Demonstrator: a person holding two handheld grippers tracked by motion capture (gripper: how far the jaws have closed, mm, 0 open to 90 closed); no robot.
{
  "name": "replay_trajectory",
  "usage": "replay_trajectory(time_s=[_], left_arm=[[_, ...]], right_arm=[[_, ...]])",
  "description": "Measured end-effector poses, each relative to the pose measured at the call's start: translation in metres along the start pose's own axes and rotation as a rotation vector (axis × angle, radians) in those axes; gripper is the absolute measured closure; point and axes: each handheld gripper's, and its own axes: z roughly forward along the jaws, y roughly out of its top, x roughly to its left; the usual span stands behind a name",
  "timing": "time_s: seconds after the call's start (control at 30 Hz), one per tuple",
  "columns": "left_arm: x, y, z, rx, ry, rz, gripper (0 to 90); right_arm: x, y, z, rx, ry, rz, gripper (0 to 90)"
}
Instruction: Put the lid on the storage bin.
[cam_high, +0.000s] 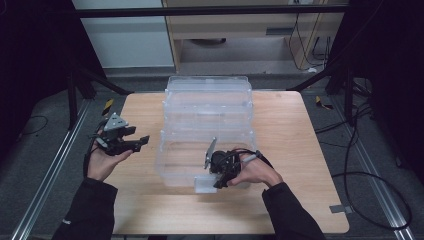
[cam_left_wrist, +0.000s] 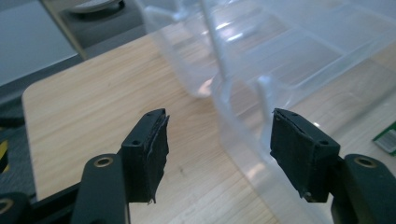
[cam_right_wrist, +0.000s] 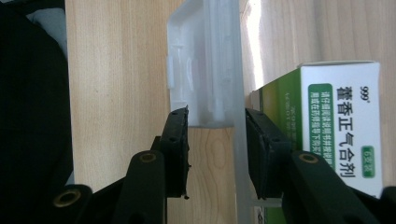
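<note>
A clear plastic storage box (cam_high: 172, 165) stands in the middle of the wooden table (cam_high: 300, 150). My right gripper (cam_high: 216, 183) is at its front wall. In the right gripper view the jaws of the right gripper (cam_right_wrist: 215, 122) straddle that wall, and their tips close on the whitish front latch (cam_right_wrist: 205, 70). Inside the wall lies a green and white medicine carton (cam_right_wrist: 345, 130). My left gripper (cam_high: 138, 136) hovers left of the box, open. In the left gripper view nothing sits between the jaws of the left gripper (cam_left_wrist: 219, 140), and the box's corner (cam_left_wrist: 233, 93) lies beyond them.
The box's clear lid (cam_high: 209, 85) lies open toward the table's far edge. Bare wood (cam_high: 140, 205) runs along the left and front of the box. Black frame legs (cam_high: 95, 80) and cables (cam_high: 360, 165) surround the table on the floor.
</note>
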Motion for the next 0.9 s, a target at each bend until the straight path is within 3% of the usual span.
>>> replay_trajectory(time_s=[0.23,0.67,0.9], left_arm=[[-0.008,0.032,0.002,-0.022,-0.073,0.096,36.1],[-0.009,0.071,0.010,-0.037,-0.169,0.192,36.0],[-0.012,0.089,0.020,-0.014,-0.210,0.258,35.8]], right_arm=[[0.000,0.000,0.000,0.000,-0.001,-0.002,62.9],[0.000,0.000,0.000,0.001,0.006,-0.003,62.8],[0.000,0.000,0.000,-0.001,0.007,-0.003,62.9]])
